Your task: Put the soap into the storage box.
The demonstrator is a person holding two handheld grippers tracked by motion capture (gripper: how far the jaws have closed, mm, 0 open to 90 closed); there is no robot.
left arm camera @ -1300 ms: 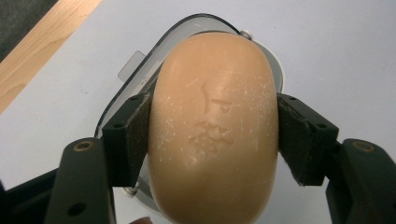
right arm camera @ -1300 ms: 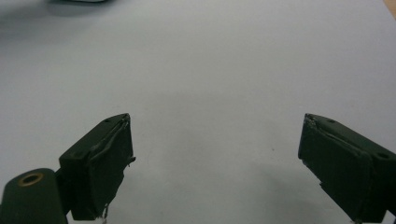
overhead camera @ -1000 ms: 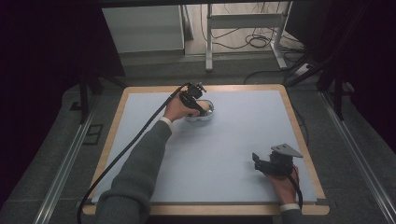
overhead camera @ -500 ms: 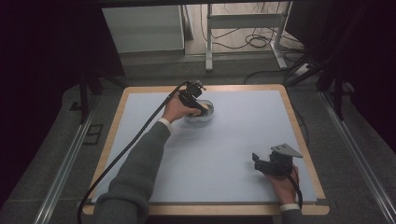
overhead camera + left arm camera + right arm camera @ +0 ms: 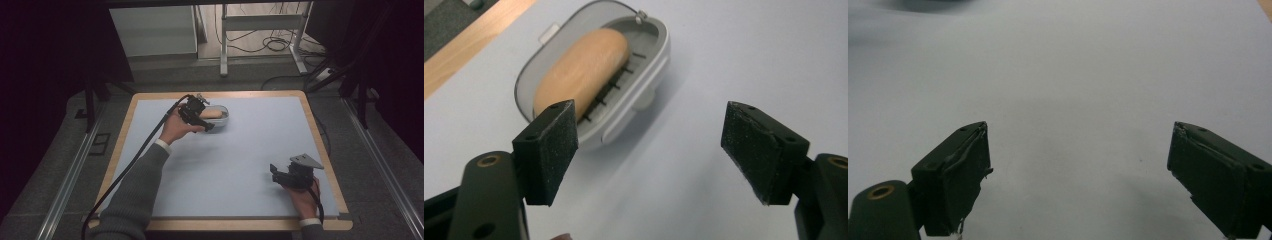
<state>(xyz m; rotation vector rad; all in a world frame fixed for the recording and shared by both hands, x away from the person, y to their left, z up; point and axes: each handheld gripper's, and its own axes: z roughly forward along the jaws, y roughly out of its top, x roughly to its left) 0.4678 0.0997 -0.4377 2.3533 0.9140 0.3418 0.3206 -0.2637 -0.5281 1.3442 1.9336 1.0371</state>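
Left hand-held gripper point(image 5: 209, 123), jaws spread wide and empty, sits at upper centre of the high view just beside an oval grey container point(image 5: 644, 80) holding a tan bread roll point(image 5: 581, 70). That container rests on the pale blue surface point(image 5: 250, 150) near its far edge. Right hand-held gripper point(image 5: 276, 172), also released, rests at lower right, well apart.

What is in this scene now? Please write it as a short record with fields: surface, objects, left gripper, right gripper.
surface: pale blue mat on a table with a wooden edge
objects: oval grey dish holding an oblong tan bread-like roll, at the far side of the mat
left gripper: left gripper open, empty, close to the dish, not touching it
right gripper: right gripper open, empty, above bare mat at the near right
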